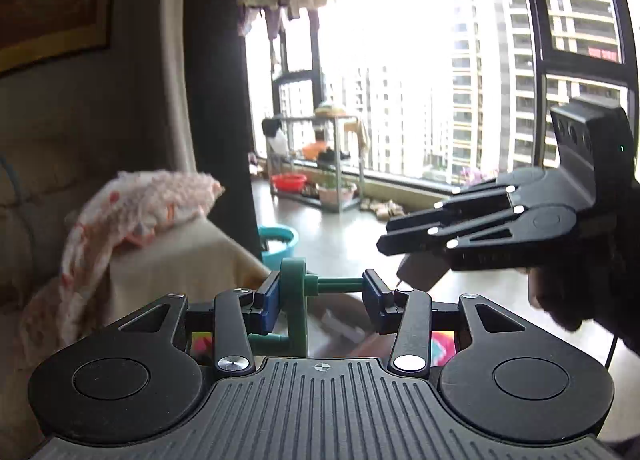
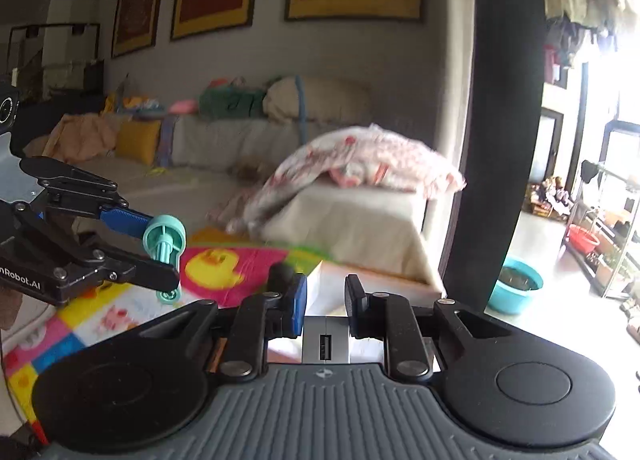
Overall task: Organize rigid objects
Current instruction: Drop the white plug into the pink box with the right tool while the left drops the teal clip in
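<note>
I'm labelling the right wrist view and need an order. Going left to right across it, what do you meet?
Left gripper holding the green plastic part → floral blanket on the sofa end → dark pillar → blue basin → red basin.

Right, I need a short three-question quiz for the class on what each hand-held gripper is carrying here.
1. Which item does the left hand-held gripper grip? A) metal spoon B) green plastic part C) glass cup
2. True or false: the right hand-held gripper is empty.
3. Fill in: the grey block between its fingers shows a ___ port.
Key: 1 B. 2 False, it grips the grey block. 3 USB.
</note>
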